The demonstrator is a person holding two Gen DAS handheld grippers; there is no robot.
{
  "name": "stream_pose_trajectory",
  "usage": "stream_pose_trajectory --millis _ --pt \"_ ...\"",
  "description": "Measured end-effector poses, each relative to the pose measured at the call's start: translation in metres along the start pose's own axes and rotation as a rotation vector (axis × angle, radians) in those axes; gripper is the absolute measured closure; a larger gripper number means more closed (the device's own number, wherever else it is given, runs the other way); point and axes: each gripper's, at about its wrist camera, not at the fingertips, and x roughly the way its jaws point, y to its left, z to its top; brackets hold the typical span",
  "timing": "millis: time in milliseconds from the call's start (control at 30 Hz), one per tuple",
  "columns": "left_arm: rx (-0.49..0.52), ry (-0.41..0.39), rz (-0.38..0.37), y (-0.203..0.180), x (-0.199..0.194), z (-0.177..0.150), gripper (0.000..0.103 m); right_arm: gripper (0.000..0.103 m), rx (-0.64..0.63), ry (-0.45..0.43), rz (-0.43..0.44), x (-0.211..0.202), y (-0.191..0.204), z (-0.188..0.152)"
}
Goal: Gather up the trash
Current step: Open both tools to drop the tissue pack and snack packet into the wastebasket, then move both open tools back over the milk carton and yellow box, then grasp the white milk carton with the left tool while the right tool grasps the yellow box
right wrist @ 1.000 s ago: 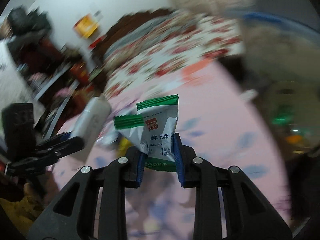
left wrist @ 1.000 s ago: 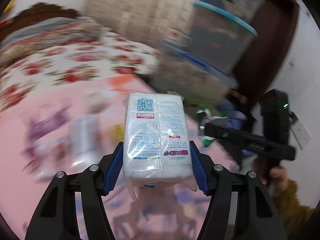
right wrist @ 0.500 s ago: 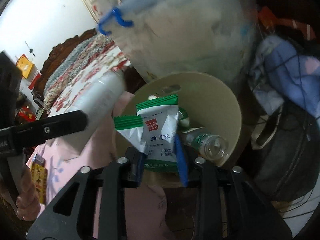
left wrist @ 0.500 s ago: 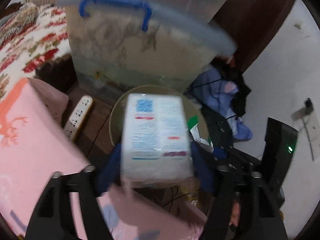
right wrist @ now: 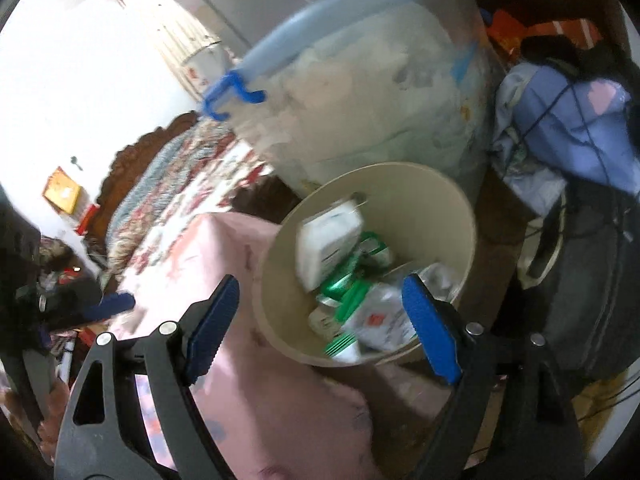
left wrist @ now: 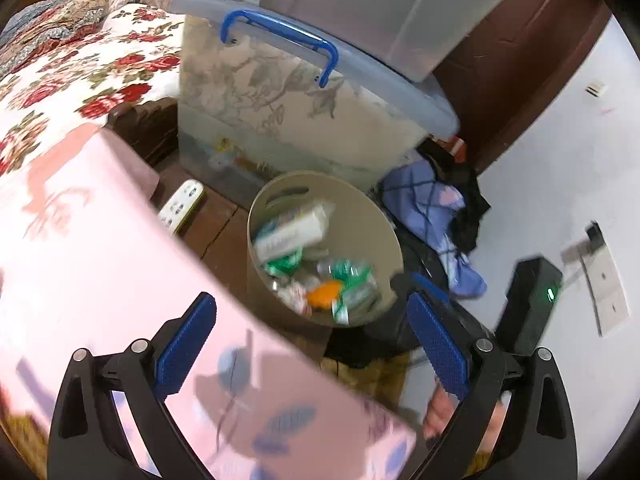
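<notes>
Far left: bed with floral cover (left wrist: 80, 64). Near left: pink cloth (left wrist: 100, 260), power strip (left wrist: 182, 206) just beyond its edge on floor. My left hand-held gripper (left wrist: 312, 344) wide open, nothing between blue pads. Centre: beige trash bin (left wrist: 360, 216) on floor, below both grippers. Inside: white tissue pack (left wrist: 290, 232) leaning on far-left wall, green-and-white snack wrappers (right wrist: 360, 308), clear bottle, contents blurred. My right hand-held gripper (right wrist: 320, 320) also spread open, empty. Behind bin: storage box with blue handle (left wrist: 280, 40). Right: blue clothing heap (left wrist: 436, 216).
</notes>
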Motion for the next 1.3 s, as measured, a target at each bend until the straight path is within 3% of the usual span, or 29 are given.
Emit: stream_pose_trajectory --millis 167,333,533,700,800,933,1133,1300 --pt "0.070 -0.006 0.016 -0.001 -0.054 -0.068 0.011 0.020 -0.035 0.022 0.111 -0.014 0.044 -0.026" --pt "0.028 -0.039 0.008 0.031 -0.119 -0.134 0.011 0.021 -0.104 0.066 0.199 -0.016 0.100 -0.051" --pt "-0.129 -0.169 0.145 0.104 -0.205 -0.184 0.011 0.021 -0.181 0.155 0.287 -0.001 0.172 -0.092" --pt "-0.328 -0.221 0.321 0.182 -0.249 -0.218 0.011 0.024 -0.258 0.231 0.332 0.011 0.222 -0.121" --pt "-0.395 -0.215 0.381 0.216 -0.260 -0.231 0.012 0.025 -0.325 0.254 0.333 0.015 0.253 -0.134" --pt "-0.388 -0.180 0.456 0.234 -0.255 -0.241 0.016 0.025 -0.350 0.276 0.332 0.024 0.276 -0.141" --pt "-0.380 -0.178 0.394 0.238 -0.247 -0.237 0.016 0.025 -0.425 0.277 0.299 0.029 0.298 -0.151" --pt "-0.299 -0.186 0.362 0.216 -0.233 -0.204 0.016 0.025 -0.552 0.300 0.240 0.040 0.314 -0.182"
